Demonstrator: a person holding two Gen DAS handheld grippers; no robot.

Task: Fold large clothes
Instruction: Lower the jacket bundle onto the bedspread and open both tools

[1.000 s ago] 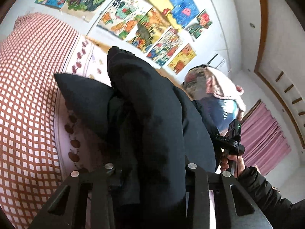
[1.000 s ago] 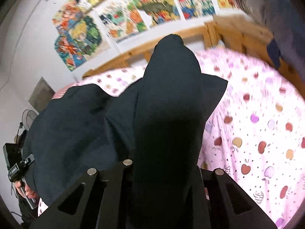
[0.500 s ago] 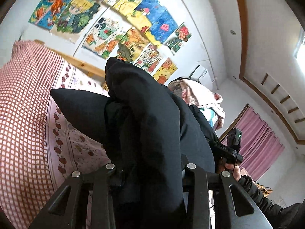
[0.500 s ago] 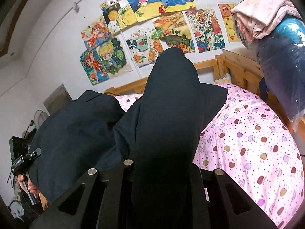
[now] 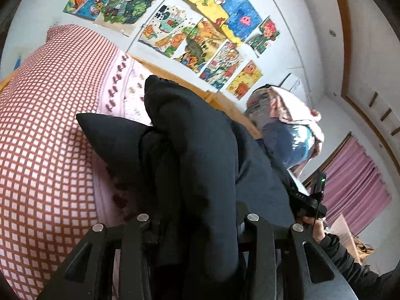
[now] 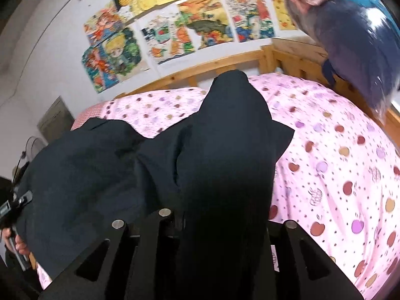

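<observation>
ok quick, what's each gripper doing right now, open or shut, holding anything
Left gripper: shut on the dark garment, a bunched fold clamped between its fingers.
Right gripper: shut on the same dark garment, lifted above the pink bedsheet.

Our left gripper (image 5: pixel 195 225) is clamped on a bunched fold of the dark navy garment (image 5: pixel 200 155) above the pink bedsheet (image 5: pixel 130 92) and red-checked quilt (image 5: pixel 45 130), our right hand (image 5: pixel 316 227) holding the right gripper (image 5: pixel 310 197) alongside.
</observation>
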